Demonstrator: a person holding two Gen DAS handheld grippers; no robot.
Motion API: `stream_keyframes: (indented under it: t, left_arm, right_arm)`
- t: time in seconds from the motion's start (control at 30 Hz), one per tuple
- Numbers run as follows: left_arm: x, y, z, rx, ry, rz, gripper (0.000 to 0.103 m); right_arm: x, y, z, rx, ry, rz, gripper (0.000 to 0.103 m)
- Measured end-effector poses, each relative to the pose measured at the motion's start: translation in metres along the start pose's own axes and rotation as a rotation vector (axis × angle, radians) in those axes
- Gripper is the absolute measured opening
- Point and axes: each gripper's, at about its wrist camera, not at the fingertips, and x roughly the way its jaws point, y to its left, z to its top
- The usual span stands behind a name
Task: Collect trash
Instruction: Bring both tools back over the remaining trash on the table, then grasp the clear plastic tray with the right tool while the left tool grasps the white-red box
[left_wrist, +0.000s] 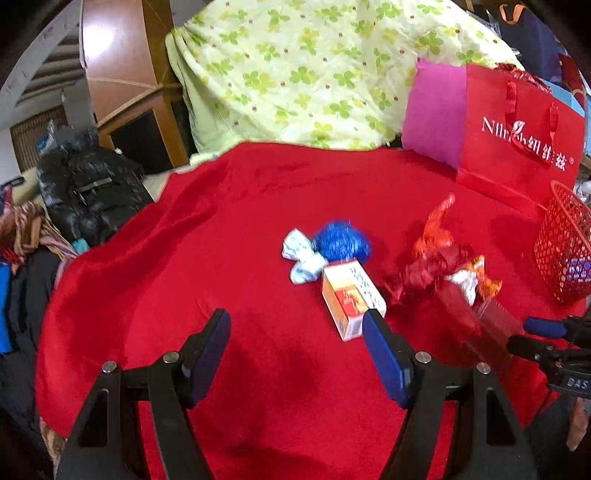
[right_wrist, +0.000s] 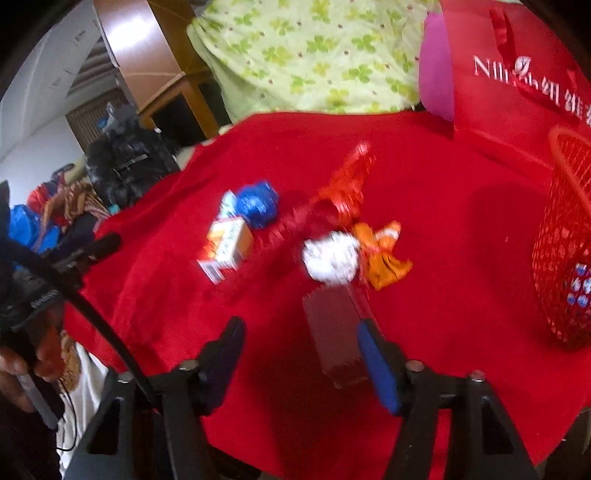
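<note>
On the red blanket (left_wrist: 207, 229) lies the trash, clustered mid-surface: one blue foil ball (left_wrist: 341, 242), one white crumpled wrapper (left_wrist: 303, 254), one orange-and-white carton (left_wrist: 351, 295), one red-orange wrapper tangle (left_wrist: 436, 251), one white paper wad (right_wrist: 330, 258) and one dark red box (right_wrist: 334, 332). One red mesh basket (left_wrist: 565, 247) stands at the right, one red gift bag (left_wrist: 517, 140) behind it. The left hand-held gripper (left_wrist: 297, 354) is released, nothing between its jaws. The right hand-held gripper (right_wrist: 301, 363) is released too; the dark red box lies between its fingers, contact indiscernible.
</note>
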Motion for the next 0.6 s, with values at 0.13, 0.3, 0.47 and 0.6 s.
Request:
stream_keyframes:
  t: [0.13,0.3,0.47,0.6]
  left_arm:
    - [0.025,0.005,-0.011,-0.028,0.070,-0.041,0.074]
    - [0.050,0.006,-0.013,-0.097,0.149,-0.162,0.074]
    - [0.071,-0.005,0.000,-0.112,0.165,-0.209,0.074]
    - [0.098,-0.018,0.013,-0.108,0.206,-0.223,0.074]
  right_arm:
    - [0.016,-0.007,-0.007,-0.010,0.013,-0.040,0.055]
    - [0.017,-0.001,-0.006,-0.079,-0.029,-0.090,0.051]
    - [0.000,-0.010,-0.001,-0.069,-0.091,-0.048,0.050]
    - [0.002,-0.023,-0.004,-0.020,-0.069,-0.003,0.057]
